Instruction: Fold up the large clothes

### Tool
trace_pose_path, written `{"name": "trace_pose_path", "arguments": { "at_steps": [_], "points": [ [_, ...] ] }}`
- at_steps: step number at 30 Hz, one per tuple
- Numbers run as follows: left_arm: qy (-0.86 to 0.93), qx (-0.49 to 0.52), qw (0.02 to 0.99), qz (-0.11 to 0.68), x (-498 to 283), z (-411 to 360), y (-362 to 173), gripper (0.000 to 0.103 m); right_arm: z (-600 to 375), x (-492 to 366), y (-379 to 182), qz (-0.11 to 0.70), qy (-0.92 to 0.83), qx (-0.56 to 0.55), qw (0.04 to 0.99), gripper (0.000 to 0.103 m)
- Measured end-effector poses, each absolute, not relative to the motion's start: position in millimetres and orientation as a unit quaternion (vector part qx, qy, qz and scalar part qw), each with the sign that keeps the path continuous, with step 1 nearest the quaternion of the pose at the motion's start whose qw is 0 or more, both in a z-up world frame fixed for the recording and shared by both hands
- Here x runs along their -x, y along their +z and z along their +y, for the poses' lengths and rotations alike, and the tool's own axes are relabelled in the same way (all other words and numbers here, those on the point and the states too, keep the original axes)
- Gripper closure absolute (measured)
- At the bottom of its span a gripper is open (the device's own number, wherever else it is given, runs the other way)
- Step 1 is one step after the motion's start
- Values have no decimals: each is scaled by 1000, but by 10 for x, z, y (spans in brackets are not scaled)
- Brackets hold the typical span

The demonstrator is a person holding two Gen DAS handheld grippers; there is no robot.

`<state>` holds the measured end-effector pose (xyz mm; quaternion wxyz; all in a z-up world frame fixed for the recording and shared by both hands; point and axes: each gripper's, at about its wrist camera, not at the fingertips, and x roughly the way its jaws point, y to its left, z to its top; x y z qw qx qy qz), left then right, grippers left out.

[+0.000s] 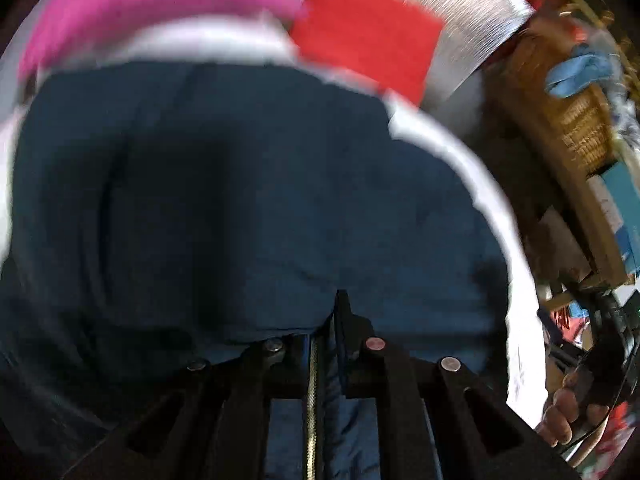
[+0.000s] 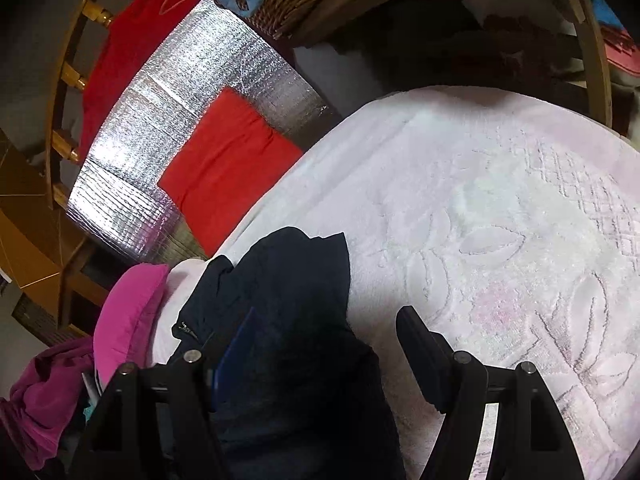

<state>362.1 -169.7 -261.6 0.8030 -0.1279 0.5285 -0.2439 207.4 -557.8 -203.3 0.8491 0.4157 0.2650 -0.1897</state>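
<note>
A dark blue jacket (image 1: 248, 184) lies on a white blanket (image 2: 500, 200). The left gripper (image 1: 326, 340) has its jaws pinched narrow on the zipper edge; the right gripper (image 2: 316, 344), jaws wide, straddles cloth to its left.

A soft white blanket (image 2: 500, 184) with a leaf and flower pattern covers the top where the clothes go. A dark blue jacket (image 2: 288, 320) lies right on it, bunched up near its left side. A pink cloth (image 2: 128, 312) sits at the blanket's edge, touching the jacket, maybe partly under it. Beside the blanket is a shiny silver mat (image 2: 180, 92), and a flat red cloth (image 2: 228, 160) lies on that.
</note>
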Motion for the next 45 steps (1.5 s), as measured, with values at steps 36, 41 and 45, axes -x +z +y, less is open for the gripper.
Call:
{"name": "trace_pose_path", "arguments": {
  "at_steps": [36, 41, 45],
  "points": [
    [-293, 272, 810, 429, -3506, -780, -1919, 72, -5257, -2313, -2057, 299, -146, -367, 869, 28],
    [-372, 205, 817, 389, -3157, -1432, -1563, 67, -5288, -2286, -2078, 300, -140, -381, 863, 28],
    [-417, 159, 814, 372, -2893, -1837, -1409, 38, -5285, -2242, -2064, 301, -139, -380, 863, 28]
  ]
}}
